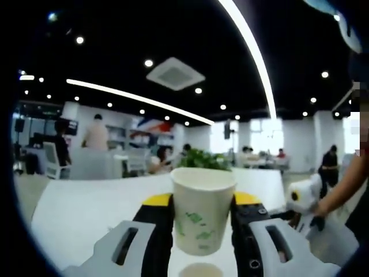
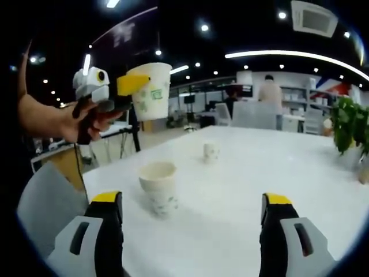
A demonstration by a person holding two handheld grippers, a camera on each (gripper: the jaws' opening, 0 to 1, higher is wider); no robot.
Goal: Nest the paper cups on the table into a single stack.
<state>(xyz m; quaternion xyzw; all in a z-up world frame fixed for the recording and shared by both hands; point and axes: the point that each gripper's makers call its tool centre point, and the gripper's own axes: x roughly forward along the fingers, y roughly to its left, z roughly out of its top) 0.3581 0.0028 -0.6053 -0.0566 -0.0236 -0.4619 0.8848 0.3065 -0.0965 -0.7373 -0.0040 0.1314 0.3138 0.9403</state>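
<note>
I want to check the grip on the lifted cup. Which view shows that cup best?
The left gripper view: the held cup sits close and centred between the left hand-held gripper jaws. The right gripper view shows it small, raised above the table.

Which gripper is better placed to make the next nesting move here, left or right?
Left, probably. The left gripper already holds a paper cup upright above the table, and could lower it into the near cup. The right gripper is open, holding nothing; a far cup stands beyond.
</note>
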